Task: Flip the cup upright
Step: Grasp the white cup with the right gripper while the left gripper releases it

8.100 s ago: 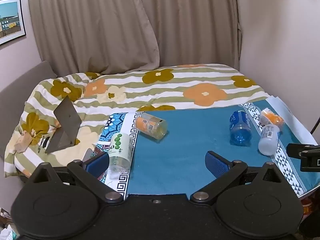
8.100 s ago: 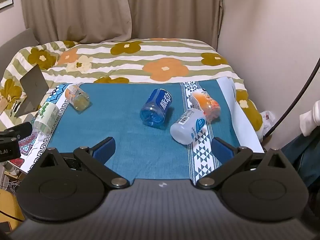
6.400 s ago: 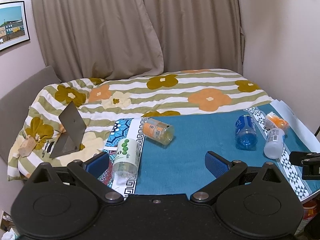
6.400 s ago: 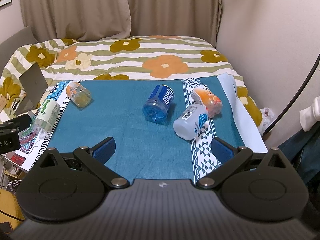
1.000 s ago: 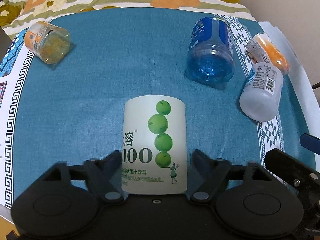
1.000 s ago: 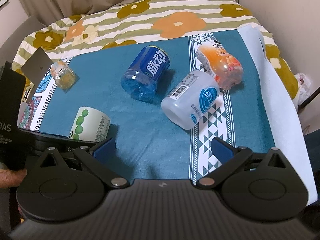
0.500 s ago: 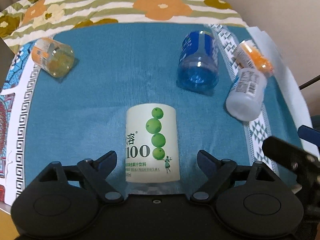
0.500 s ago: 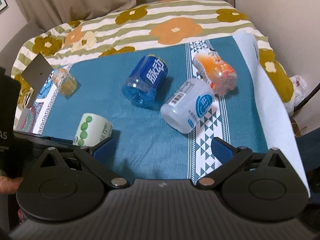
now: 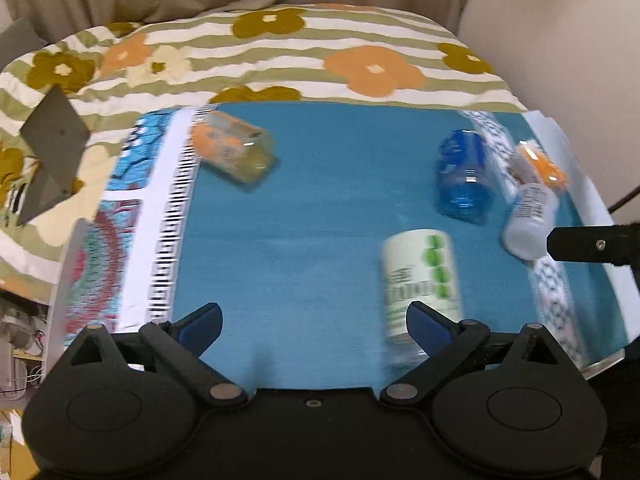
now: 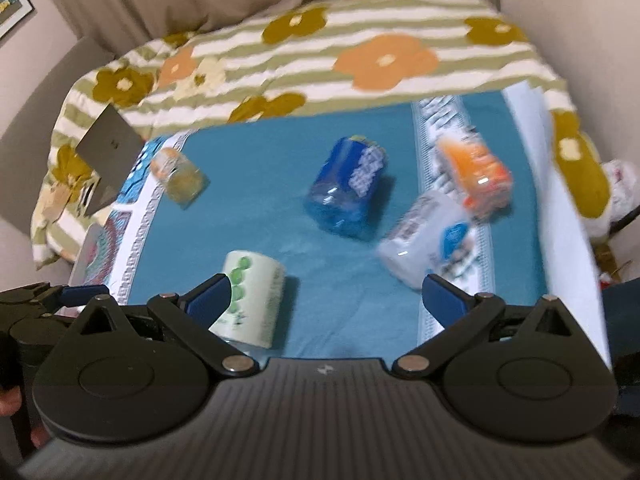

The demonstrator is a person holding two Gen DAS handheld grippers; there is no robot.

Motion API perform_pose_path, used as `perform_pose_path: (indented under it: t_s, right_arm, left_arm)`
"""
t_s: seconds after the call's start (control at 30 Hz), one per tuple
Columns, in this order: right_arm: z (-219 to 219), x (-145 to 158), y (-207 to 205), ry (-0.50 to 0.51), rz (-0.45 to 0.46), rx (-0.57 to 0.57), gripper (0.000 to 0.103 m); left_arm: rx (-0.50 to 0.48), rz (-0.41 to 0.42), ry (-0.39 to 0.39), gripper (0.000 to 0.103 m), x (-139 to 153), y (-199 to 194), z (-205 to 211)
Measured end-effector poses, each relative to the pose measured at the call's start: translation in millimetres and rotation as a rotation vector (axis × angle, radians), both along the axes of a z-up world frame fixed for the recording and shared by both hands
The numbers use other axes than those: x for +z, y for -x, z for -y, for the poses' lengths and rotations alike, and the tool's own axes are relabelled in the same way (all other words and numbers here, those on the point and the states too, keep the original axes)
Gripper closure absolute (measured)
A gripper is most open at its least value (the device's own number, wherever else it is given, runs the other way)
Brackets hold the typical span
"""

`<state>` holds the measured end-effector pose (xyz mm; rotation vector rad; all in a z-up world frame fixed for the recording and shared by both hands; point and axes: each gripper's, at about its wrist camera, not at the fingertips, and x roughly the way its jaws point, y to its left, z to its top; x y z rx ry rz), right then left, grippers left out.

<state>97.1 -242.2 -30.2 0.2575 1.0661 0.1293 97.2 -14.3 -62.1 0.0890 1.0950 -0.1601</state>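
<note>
A white cup with green dots [image 9: 420,280] stands upright on the teal cloth [image 9: 320,208], just behind my left gripper's right finger. It also shows in the right wrist view [image 10: 250,300], behind the right gripper's left finger. My left gripper [image 9: 316,326] is open and empty, to the left of the cup. My right gripper [image 10: 328,300] is open and empty. Several cups lie on their sides: an orange-yellow one [image 9: 232,152] at the far left, a blue one [image 9: 464,176], a white one [image 9: 528,220] and an orange one [image 9: 540,164] at the right.
A flowered blanket [image 9: 280,52] covers the bed behind the cloth. A grey folded stand [image 9: 52,156] sits on it at the left. Patterned borders [image 9: 160,220] edge the cloth. The wall [image 9: 560,40] is close on the right.
My left gripper has let go of the green-dot cup, drawn back and swung left; the cup now stands alone at its right. The right gripper rose a little.
</note>
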Motion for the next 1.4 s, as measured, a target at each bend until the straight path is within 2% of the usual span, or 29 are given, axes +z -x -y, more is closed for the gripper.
perform_pose_path:
  t_s: [0.13, 0.27, 0.4, 0.57, 0.77, 0.87, 0.93, 1.27, 1.4]
  right_arm:
    - [-21, -16, -20, -0.038, -0.081, 0.033, 0.000]
    - [-43, -34, -44, -0.020, -0.132, 0.038, 0.000]
    - [-56, -57, -65, -0.050, -0.198, 0.021, 0.000]
    - [-58, -81, -84, -0.087, -0.275, -0.025, 0.000]
    - [-57, -98, -87, -0.110, -0.328, -0.049, 0.013]
    - [-56, -102, -88, -0.132, -0.342, -0.060, 0.018]
    - [-56, -104, -89, -0.142, -0.347, -0.064, 0.026]
    - [-54, -101, -88, -0.171, -0.327, -0.078, 0.030]
    - [-49, -85, -80, -0.200, -0.274, -0.101, 0.031]
  left_arm:
    - [0.029, -0.005, 0.026, 0.003, -9, -2, -35]
    - [0.049, 0.001, 0.030, 0.003, -22, -2, -63]
    - [0.044, -0.002, 0.009, 0.003, -34, -3, -78]
    - [0.022, -0.025, 0.032, 0.003, -48, -8, -88]
    - [0.002, -0.041, 0.052, 0.003, -58, -14, -90]
    - [-0.006, -0.044, 0.058, 0.003, -59, -16, -89]
    - [-0.010, -0.046, 0.062, 0.003, -59, -17, -89]
    - [-0.017, -0.050, 0.065, 0.003, -58, -19, -87]
    - [-0.022, -0.042, 0.059, 0.003, -53, -19, -85]
